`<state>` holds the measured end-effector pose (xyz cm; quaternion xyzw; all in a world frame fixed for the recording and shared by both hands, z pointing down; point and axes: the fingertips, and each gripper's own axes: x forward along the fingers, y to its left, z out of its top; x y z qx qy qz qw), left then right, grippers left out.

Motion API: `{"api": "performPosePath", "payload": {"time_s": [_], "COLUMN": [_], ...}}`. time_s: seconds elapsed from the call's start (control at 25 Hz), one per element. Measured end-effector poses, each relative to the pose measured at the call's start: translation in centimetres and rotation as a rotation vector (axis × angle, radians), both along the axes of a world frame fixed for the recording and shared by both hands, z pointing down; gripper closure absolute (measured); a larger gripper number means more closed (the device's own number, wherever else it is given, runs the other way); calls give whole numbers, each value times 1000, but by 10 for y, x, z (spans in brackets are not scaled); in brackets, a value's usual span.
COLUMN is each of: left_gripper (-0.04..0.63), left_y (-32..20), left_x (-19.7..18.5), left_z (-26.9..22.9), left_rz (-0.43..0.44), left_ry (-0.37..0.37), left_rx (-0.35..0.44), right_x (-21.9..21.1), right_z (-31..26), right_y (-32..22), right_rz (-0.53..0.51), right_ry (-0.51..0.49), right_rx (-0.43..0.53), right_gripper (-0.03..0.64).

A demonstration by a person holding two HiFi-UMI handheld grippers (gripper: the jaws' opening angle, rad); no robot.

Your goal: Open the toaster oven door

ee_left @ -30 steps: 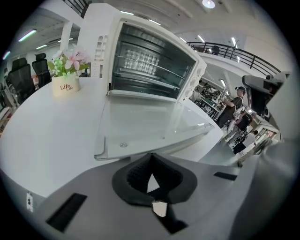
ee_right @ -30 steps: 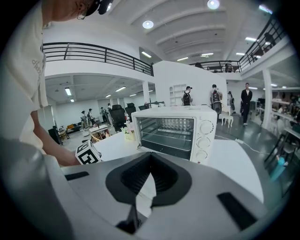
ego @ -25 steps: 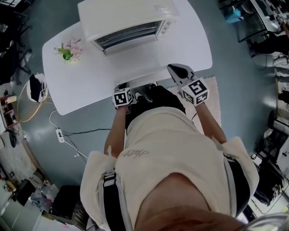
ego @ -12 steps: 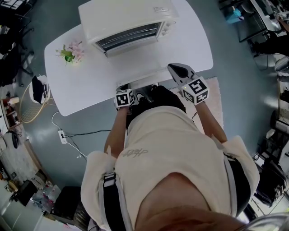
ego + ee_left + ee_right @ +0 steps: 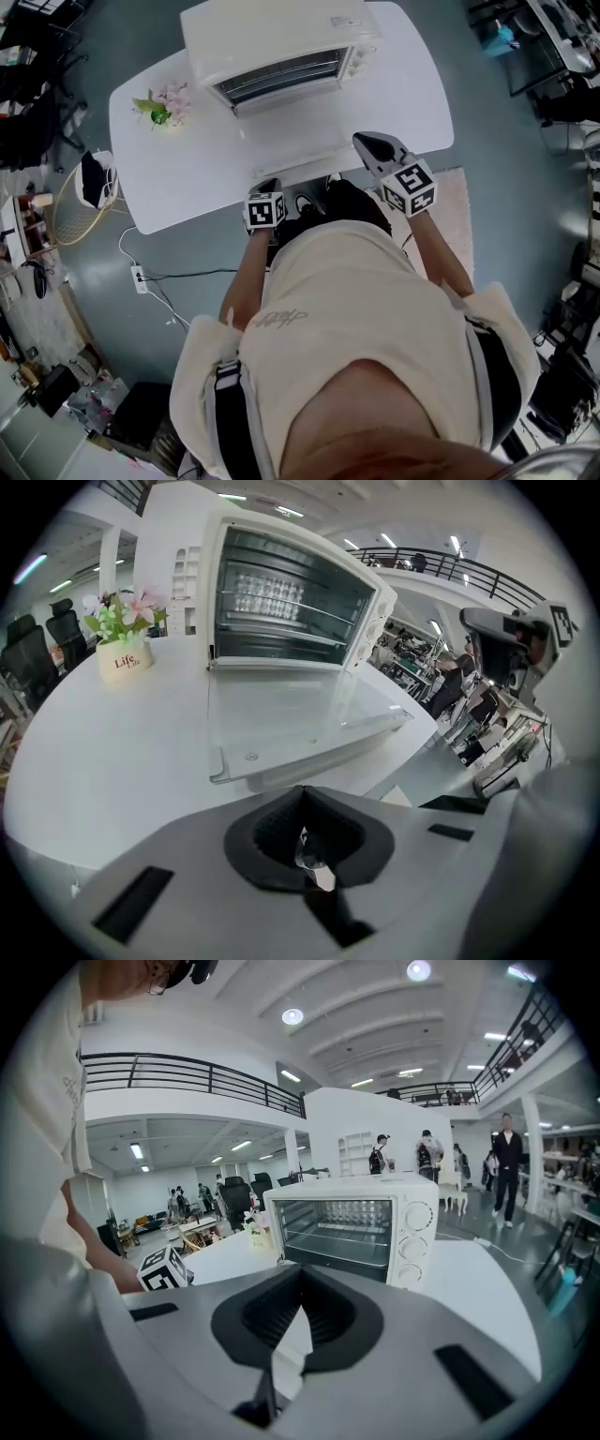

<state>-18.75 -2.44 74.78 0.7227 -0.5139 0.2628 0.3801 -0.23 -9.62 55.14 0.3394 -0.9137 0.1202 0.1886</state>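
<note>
Everything in the head view has slid slightly toward the right of the frame since a second ago, and the layout is unchanged. At the upper middle the toaster oven (image 5: 281, 42) stands on the white table (image 5: 412, 98). Its door (image 5: 286, 131) is folded all the way down and lies flat in front of the open cavity. The left gripper view shows the glass door (image 5: 300, 714) level over the tabletop, with the racks bare inside. A small flower pot (image 5: 161, 105) sits at the oven's left, apart from it.

The left gripper (image 5: 266, 187) hangs at the table's near edge – jaws pressed together, nothing held. The right gripper (image 5: 367, 145), over the lower right of the table, is likewise closed and empty.
</note>
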Motion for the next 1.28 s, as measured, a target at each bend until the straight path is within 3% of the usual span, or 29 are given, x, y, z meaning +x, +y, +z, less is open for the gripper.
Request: {"api": "performPosePath", "payload": {"time_s": [0.28, 0.8, 1.08, 1.28], "left_gripper": [577, 577, 577, 577], "left_y": [2, -37, -62, -81], "left_x": [-22, -25, -19, -15], "left_z": [-44, -179, -233, -275], "left_rz": [-82, -85, -96, -122], "left_ry": [33, 90, 64, 119], "left_rx": [80, 363, 470, 528], "right_x": [-5, -11, -10, -8], "right_z": [-2, -27, -58, -98], "right_y": [1, -2, -24, -41], "right_rz": [17, -14, -50, -59], "right_ry": [-42, -70, -79, -118], "right_rx": [-1, 35, 97, 156], "right_gripper": [611, 611, 611, 611]}}
